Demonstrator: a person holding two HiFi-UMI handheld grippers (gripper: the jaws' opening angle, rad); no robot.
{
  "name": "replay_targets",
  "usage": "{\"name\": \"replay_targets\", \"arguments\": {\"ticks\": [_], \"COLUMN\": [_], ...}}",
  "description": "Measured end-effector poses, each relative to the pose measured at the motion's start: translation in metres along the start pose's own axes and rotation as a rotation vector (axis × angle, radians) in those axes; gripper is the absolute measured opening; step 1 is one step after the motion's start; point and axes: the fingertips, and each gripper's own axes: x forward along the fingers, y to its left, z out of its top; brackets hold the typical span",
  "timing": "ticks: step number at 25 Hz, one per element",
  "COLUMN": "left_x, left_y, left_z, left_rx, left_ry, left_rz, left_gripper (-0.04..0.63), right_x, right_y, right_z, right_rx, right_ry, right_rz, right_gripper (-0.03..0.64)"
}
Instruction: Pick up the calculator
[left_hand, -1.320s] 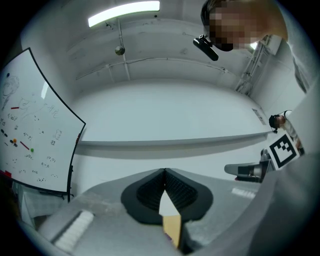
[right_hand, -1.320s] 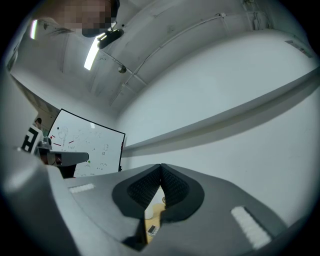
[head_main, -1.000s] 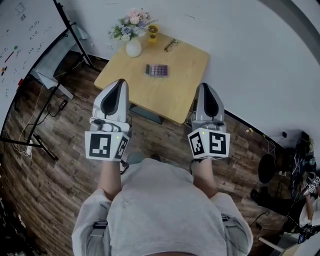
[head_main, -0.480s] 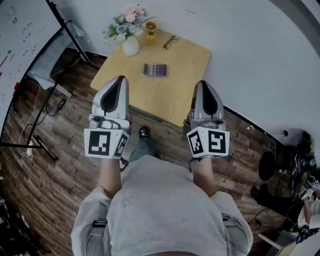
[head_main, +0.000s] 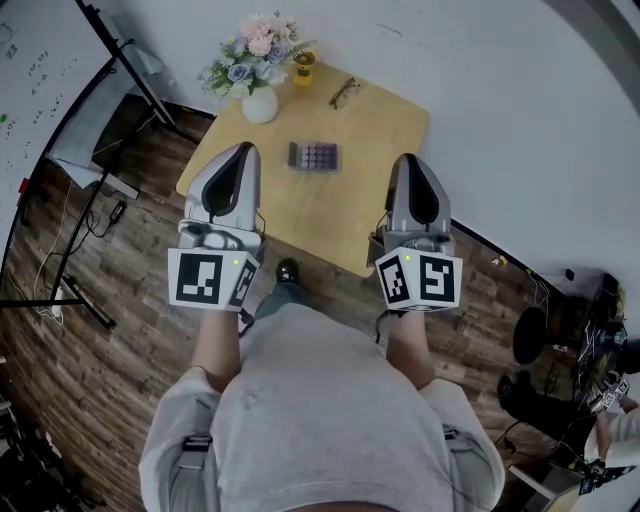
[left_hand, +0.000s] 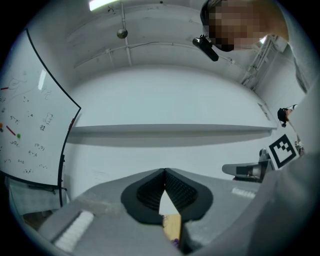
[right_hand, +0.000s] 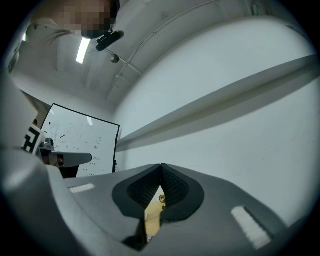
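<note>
- As seen from the head view, the calculator (head_main: 314, 156) is found lying flat near the middle of the wooden table (head_main: 375, 130), untouched, ahead of and between the two grippers.
- The left gripper (head_main: 241, 150) is held at the table's near left edge and the right gripper (head_main: 408, 160) at its near right edge, both well apart from the calculator.
- A vase of flowers (head_main: 258, 95), a yellow cup (head_main: 304, 66) and a pair of glasses (head_main: 345, 92) are set along the far side.
- In the left gripper view, the jaws are seen pressed together at their tips, with nothing held; a sliver of tabletop is shown below them.
- In the right gripper view, the jaws are likewise closed tip to tip and empty, with a strip of tabletop glimpsed beneath.
</note>
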Motion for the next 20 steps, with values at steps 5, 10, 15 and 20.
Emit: {"name": "replay_targets", "arguments": {"ticks": [5,10,15,20], "left_x": [0.028,0.054,0.077,0.097], "left_y": [0.022,0.038,0.054,0.065], "left_z": [-0.01,-0.018,-0.031,-0.061], "left_rx": [-0.005,-0.003,-0.013,-0.02], "left_ry": [0.009,0.019,0.05,0.126], "left_rz": [-0.006,-0.023,-0.028,-0.045], "left_gripper": [0.005,0.005,0.005,0.005], "right_x": [0.034,0.063,0.089,0.116], "right_y": [-0.002,-0.006,-0.009,-0.011], "right_z": [-0.009,-0.013,-0.021,-0.044], "right_rx": [-0.004,-0.01,-0.007,0.02], "right_ry": [0.005,0.005,0.019,0.075], "right_rz": [-0.005,-0.018,-0.03,-0.029], "right_gripper": [0.002,0.002,0.002,0.002]}}
